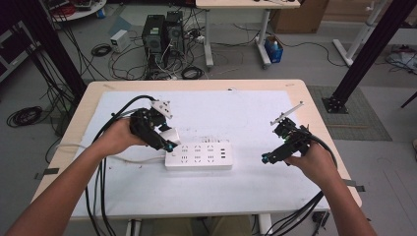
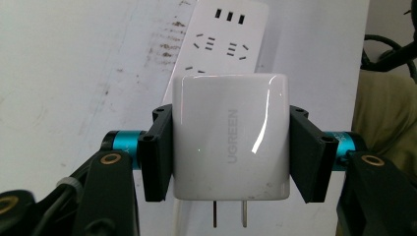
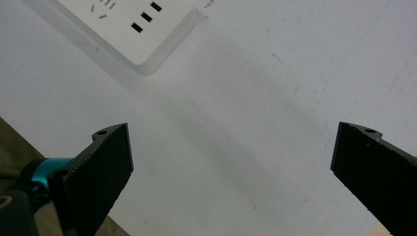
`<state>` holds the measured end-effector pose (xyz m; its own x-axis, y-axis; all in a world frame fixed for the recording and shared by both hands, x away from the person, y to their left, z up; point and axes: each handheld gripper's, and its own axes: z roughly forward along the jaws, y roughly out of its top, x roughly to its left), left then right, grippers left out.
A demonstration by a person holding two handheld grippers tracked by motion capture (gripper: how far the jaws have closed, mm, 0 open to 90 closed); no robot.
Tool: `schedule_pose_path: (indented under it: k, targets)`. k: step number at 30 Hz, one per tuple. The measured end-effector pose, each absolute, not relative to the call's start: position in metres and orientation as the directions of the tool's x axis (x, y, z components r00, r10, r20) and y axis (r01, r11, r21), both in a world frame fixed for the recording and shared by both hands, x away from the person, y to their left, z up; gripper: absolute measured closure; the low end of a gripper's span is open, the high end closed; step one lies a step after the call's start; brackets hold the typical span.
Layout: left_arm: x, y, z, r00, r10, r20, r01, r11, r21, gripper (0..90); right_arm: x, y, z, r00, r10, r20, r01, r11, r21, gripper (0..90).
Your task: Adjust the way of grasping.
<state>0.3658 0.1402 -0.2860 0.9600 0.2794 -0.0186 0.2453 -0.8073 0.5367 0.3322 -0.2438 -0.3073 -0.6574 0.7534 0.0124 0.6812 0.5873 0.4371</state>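
Left gripper (image 2: 230, 152) is clamping the white charger (image 2: 230, 137) by its sides, leaving the prongs free, probably for the power strip (image 1: 198, 156) just right of it, while the right gripper (image 3: 231, 177) is waiting agape, well right.

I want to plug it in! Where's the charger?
The charger is clamped in the left gripper, just above the power strip's left end.
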Motion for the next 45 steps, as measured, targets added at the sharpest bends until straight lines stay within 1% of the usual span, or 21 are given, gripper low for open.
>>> schedule_pose_path:
  k: [2, 3, 7, 12, 16, 19, 22, 26, 31, 38, 45]
  targets:
    - [0.366, 0.136, -0.286, 0.964, 0.267, -0.011, 0.229, -0.803, 0.550, 42.6, 0.331, -0.244, -0.306, -0.632, 0.772, 0.067, 0.704, 0.537, 0.465, 1.6]
    - [0.366, 0.134, -0.286, 0.966, 0.260, -0.013, 0.222, -0.799, 0.558, 42.6, 0.331, -0.244, -0.306, -0.632, 0.772, 0.067, 0.704, 0.537, 0.465, 1.6]
    - [0.366, 0.123, -0.288, 0.972, 0.234, -0.012, 0.196, -0.782, 0.592, 42.6, 0.329, -0.246, -0.306, -0.603, 0.783, 0.152, 0.733, 0.470, 0.491, 1.6]
    - [0.364, 0.106, -0.294, 0.983, 0.185, -0.019, 0.158, -0.781, 0.604, 42.6, 0.327, -0.245, -0.309, -0.584, 0.779, 0.230, 0.752, 0.412, 0.514, 1.6]
    - [0.363, 0.093, -0.297, 0.989, 0.147, -0.015, 0.126, -0.784, 0.608, 42.6, 0.326, -0.239, -0.310, -0.579, 0.766, 0.277, 0.762, 0.388, 0.519, 1.6]
    - [0.362, 0.087, -0.298, 0.990, 0.143, -0.014, 0.121, -0.780, 0.614, 42.6, 0.327, -0.236, -0.310, -0.573, 0.762, 0.301, 0.768, 0.370, 0.524, 1.6]
    - [0.360, 0.081, -0.300, 0.991, 0.135, -0.020, 0.117, -0.765, 0.633, 42.6, 0.328, -0.235, -0.310, -0.559, 0.751, 0.353, 0.780, 0.331, 0.531, 1.6]
    - [0.359, 0.073, -0.303, 0.993, 0.115, -0.011, 0.095, -0.761, 0.641, 42.6, 0.329, -0.232, -0.313, -0.540, 0.733, 0.414, 0.799, 0.291, 0.527, 1.6]
    - [0.362, 0.065, -0.309, 0.992, 0.128, 0.000, 0.096, -0.746, 0.659, 42.6, 0.332, -0.230, -0.316, -0.498, 0.701, 0.511, 0.828, 0.209, 0.520, 1.6]
    - [0.359, 0.053, -0.313, 0.995, 0.095, 0.004, 0.068, -0.736, 0.673, 42.6, 0.335, -0.226, -0.317, -0.465, 0.671, 0.577, 0.854, 0.169, 0.492, 1.7]
    - [0.360, 0.046, -0.313, 0.997, 0.082, 0.008, 0.055, -0.730, 0.681, 42.6, 0.338, -0.224, -0.320, -0.399, 0.642, 0.654, 0.893, 0.110, 0.437, 1.9]
